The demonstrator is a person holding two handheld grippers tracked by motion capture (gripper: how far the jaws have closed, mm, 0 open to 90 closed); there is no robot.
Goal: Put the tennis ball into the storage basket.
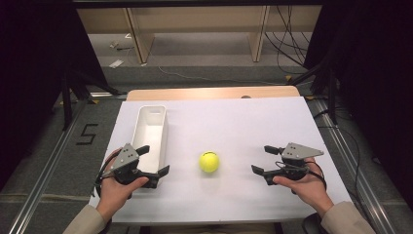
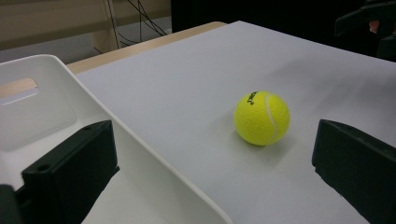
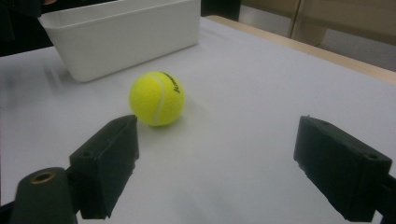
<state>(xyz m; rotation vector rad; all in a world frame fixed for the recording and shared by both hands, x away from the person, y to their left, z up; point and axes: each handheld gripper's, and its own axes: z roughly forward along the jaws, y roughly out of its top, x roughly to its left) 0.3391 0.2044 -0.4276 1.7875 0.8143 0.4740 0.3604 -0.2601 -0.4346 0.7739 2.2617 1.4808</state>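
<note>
So I've got a gripper in each hand over the white sheet [image 1: 243, 122] that covers the table, and a yellow tennis ball [image 1: 209, 162] is sitting on the sheet pretty much midway between them. Nothing is touching it. My left gripper [image 1: 153, 161] is down at the near end of the white bin [image 1: 151, 127], jaws spread wide with nothing in them; in the left gripper view one jaw hangs over the inside of the bin [image 2: 42, 102] and the other is out over the sheet, with the bin's side wall running between them and the ball [image 2: 261, 118] a bit further out, closer to the outer jaw. My right gripper [image 1: 263, 159] is well off to the other side of the ball, also spread open and holding nothing. From the right gripper view the ball [image 3: 157, 98] sits just past the tip of one jaw, not touching it, and the bin [image 3: 126, 35] is behind it.

There's black lettering on the ball, a brand name I guess, but I can't read it in any view, just a few dark characters next to the white seam. There's also what looks like a black "5" marked on the floor [image 1: 86, 134] left of the table
</note>
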